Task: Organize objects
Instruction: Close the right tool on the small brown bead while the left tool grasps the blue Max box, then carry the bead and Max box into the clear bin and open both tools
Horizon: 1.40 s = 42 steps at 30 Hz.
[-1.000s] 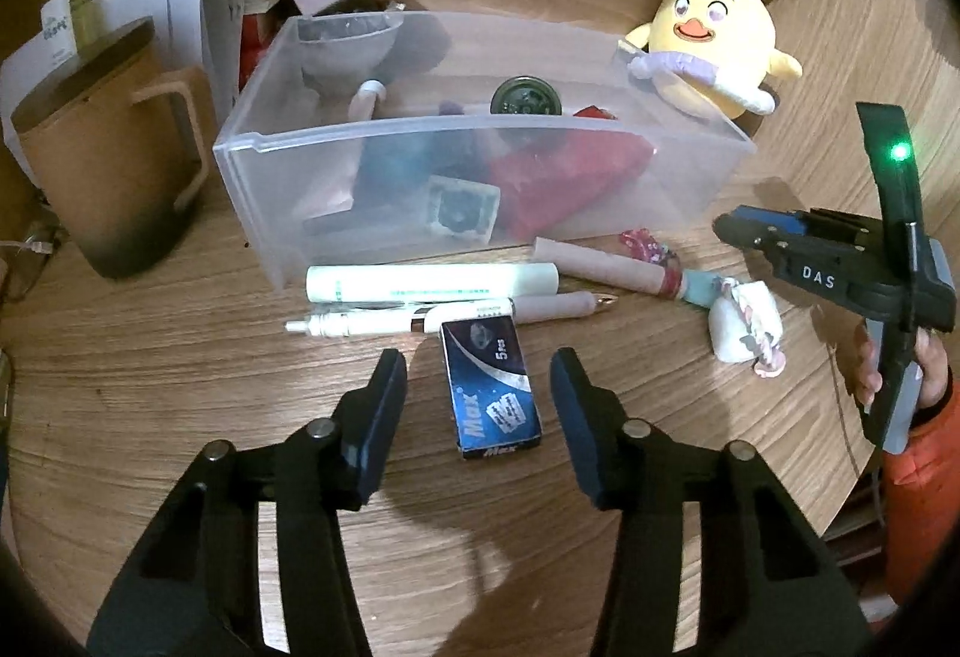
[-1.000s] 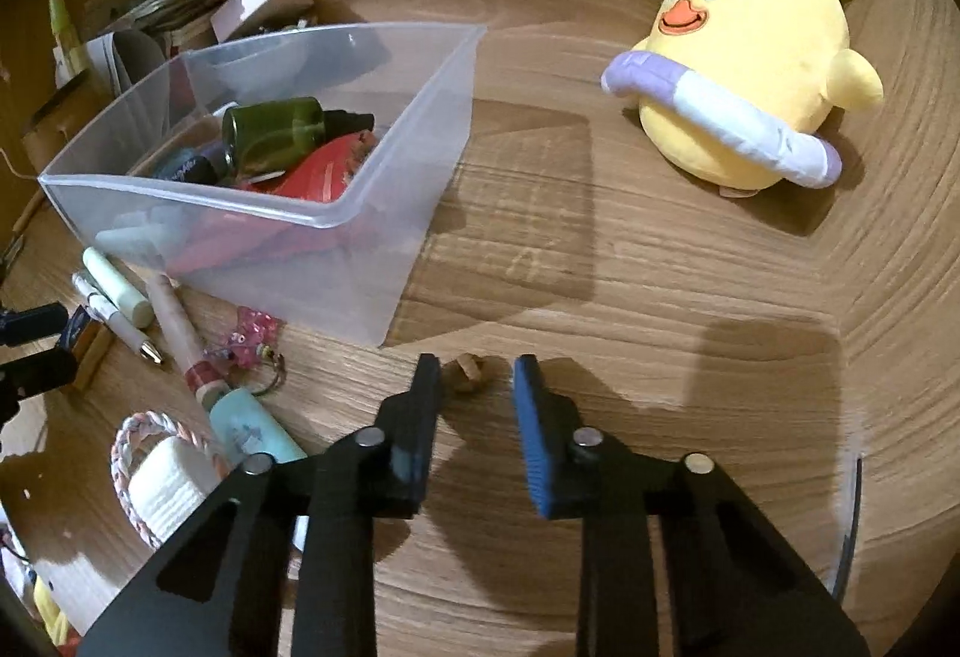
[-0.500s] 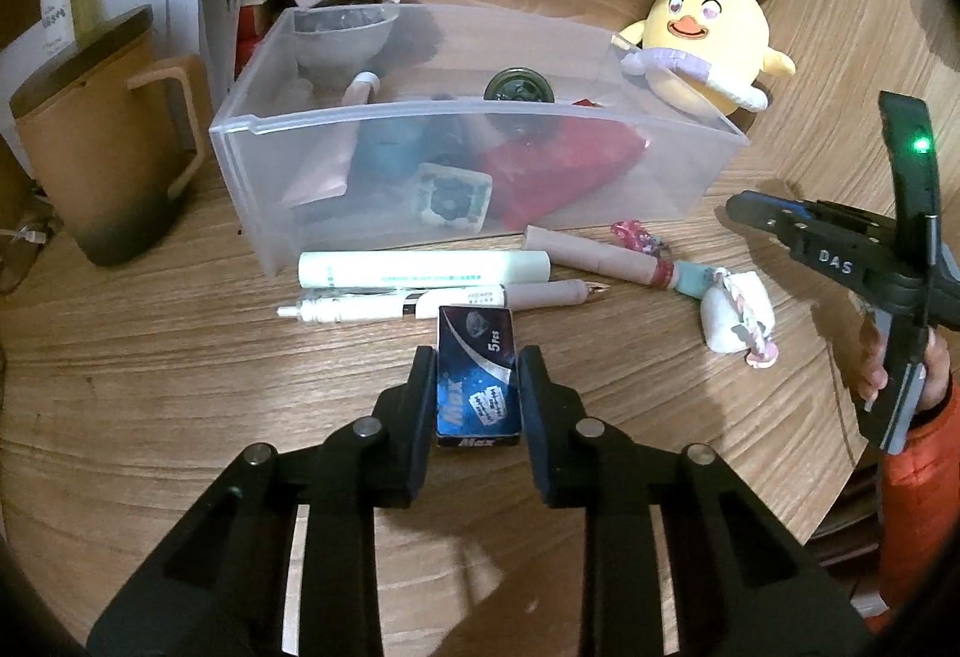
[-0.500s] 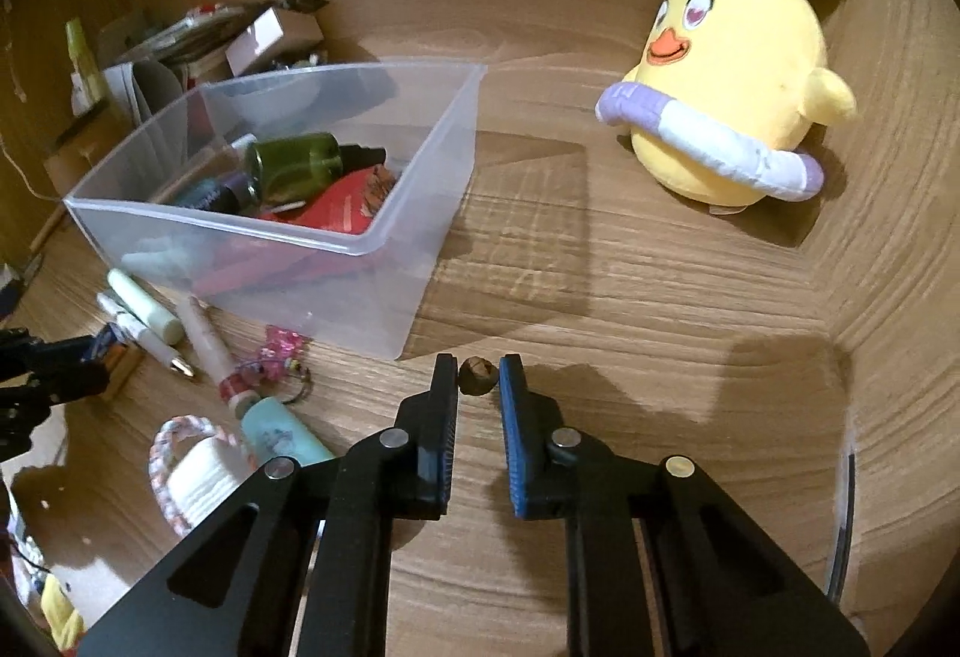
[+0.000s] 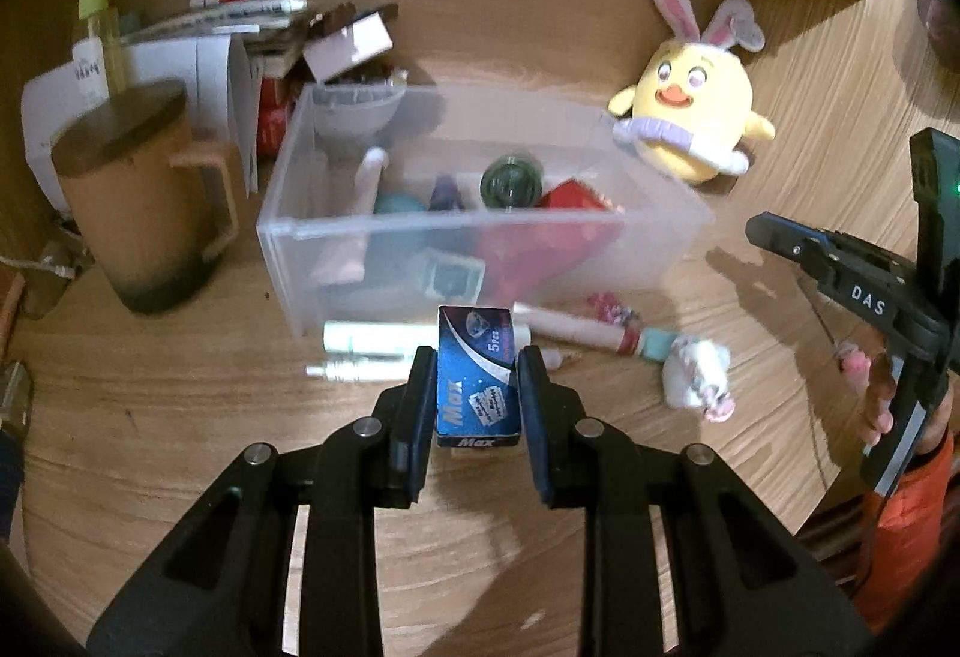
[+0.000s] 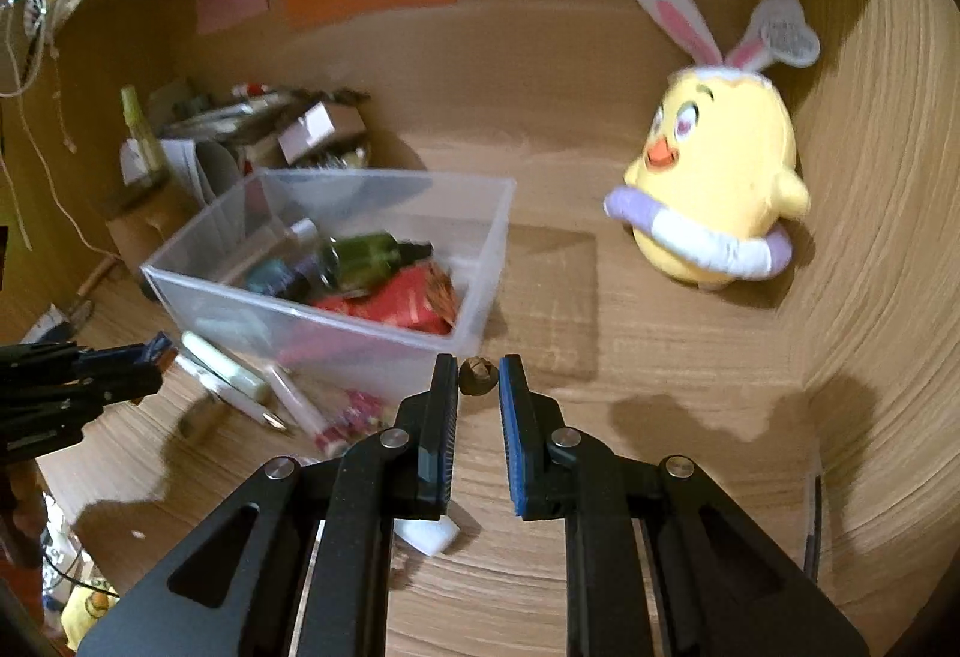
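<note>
My left gripper (image 5: 477,366) is shut on a small blue "Max" box (image 5: 477,384) and holds it above the wooden desk, in front of the clear plastic bin (image 5: 480,228). In the right wrist view my right gripper (image 6: 478,375) is shut on a small brown bead-like ball (image 6: 477,374), lifted off the desk near the clear plastic bin (image 6: 480,261) at its right corner. The bin holds a green bottle (image 6: 366,252), a red packet (image 6: 402,306) and other small items. My right gripper (image 5: 780,237) also shows at the right edge of the left wrist view.
Pens and a white tube (image 5: 372,339) lie along the bin's front, with a pink charm (image 5: 609,309) and a white plush keychain (image 5: 696,372). A brown lidded mug (image 5: 144,195) stands left. A yellow bunny-eared plush (image 5: 690,117) sits back right. Paper clutter (image 5: 270,33) lies behind the bin.
The left jaws closed on the blue box and raised it off the desk. The right jaws closed on the brown ball and rose with it, tilting up.
</note>
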Available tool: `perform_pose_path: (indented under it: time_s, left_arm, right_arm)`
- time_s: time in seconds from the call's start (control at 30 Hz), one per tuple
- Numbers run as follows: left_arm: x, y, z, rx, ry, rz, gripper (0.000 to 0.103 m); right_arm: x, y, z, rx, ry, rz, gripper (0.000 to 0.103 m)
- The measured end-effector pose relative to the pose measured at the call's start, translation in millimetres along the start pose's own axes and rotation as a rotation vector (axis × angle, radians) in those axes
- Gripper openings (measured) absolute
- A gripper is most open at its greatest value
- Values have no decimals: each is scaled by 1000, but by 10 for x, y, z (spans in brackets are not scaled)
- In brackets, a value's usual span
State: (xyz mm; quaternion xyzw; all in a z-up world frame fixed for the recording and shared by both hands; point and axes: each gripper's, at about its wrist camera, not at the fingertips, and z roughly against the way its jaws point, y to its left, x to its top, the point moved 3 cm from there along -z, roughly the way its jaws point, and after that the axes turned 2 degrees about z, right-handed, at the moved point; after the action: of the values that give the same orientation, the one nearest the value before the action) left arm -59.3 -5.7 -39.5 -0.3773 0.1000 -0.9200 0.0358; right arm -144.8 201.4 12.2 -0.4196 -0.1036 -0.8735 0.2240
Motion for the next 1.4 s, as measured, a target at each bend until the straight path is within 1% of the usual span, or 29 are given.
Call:
perform_pose_path:
  time_s: [0.43, 0.73, 0.87, 1.07, 1.27, 1.4]
  left_arm:
    - [420, 22, 313, 12, -127, 1, 27]
    - [719, 98, 347, 25, -173, 10, 27]
    - [816, 137, 263, 33, -169, 20, 27]
    - [895, 174, 53, 50, -138, 25, 27]
    - [909, 204, -221, 43, -78, 28, 27]
    - [896, 222, -399, 11, -23, 35, 27]
  right_arm:
    - [297, 255, 101, 65, -97, 12, 13]
    - [490, 415, 12, 107, -124, 28, 13]
    - [548, 464, -73, 118, -119, 29, 13]
    - [586, 496, -287, 126, -82, 26, 13]
    - [547, 502, -532, 119, -26, 34, 13]
    - [511, 483, -703, 113, 16, 34, 13]
